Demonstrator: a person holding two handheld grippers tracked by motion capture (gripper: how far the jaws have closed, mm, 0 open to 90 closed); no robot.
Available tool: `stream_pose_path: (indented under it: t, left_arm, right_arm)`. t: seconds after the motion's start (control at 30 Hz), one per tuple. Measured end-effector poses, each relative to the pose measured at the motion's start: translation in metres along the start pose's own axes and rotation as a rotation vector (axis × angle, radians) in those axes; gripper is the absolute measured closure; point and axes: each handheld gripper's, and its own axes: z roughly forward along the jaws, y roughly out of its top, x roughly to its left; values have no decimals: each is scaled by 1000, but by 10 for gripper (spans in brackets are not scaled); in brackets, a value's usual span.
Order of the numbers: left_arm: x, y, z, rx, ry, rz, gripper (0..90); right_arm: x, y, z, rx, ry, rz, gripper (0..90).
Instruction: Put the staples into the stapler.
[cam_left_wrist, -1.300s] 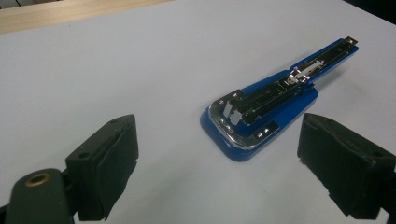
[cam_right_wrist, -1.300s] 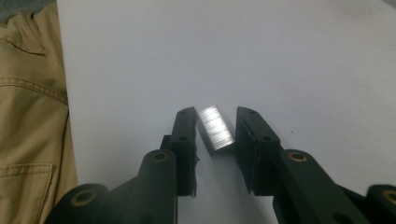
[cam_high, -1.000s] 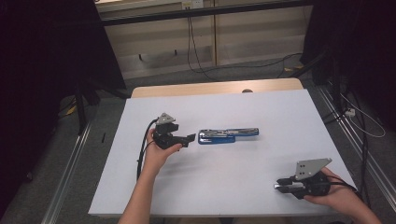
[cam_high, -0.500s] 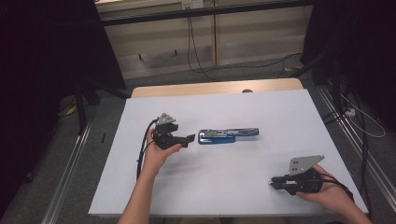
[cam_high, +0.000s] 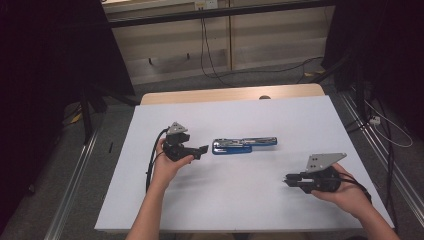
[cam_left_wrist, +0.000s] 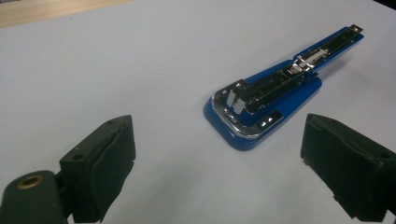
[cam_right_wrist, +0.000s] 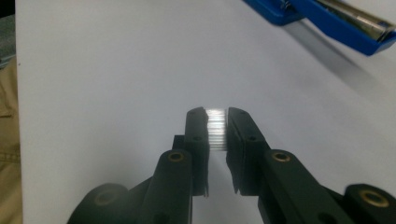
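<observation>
A blue stapler lies swung open and flat in the middle of the white table, its metal staple channel facing up. My left gripper rests just left of the stapler's hinged end, open; in the left gripper view the stapler lies a little beyond the left gripper. My right gripper hovers near the front right of the table and points left. In its own view the right gripper is shut on a short silver strip of staples, with the stapler ahead at the upper right.
A bare wooden strip of the desk shows past the far edge of the white table top. Cables run over the floor behind. Metal rails flank the table on both sides.
My right hand has lifted slightly and shifted left toward the stapler with the staple strip still in its jaws. The left hand and the stapler have stayed put.
</observation>
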Motion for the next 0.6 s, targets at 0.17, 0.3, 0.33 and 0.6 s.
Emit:
stream_pose_path:
  t: [0.17,0.3,0.33,0.6]
  left_arm:
    - [0,-1,-2,1,-8,-1,83]
    - [1,-1,-3,-11,-11,-5,72]
    - [1,-1,-3,-14,-12,-4,72]
    - [3,-1,-5,-21,-18,1,67]
  right_arm:
    - [-7,19,10,-15,4,-16,797]
    - [-13,33,19,-24,1,-30,797]
    - [-15,36,20,-27,2,-31,797]
    - [-28,60,31,-40,0,-39,797]
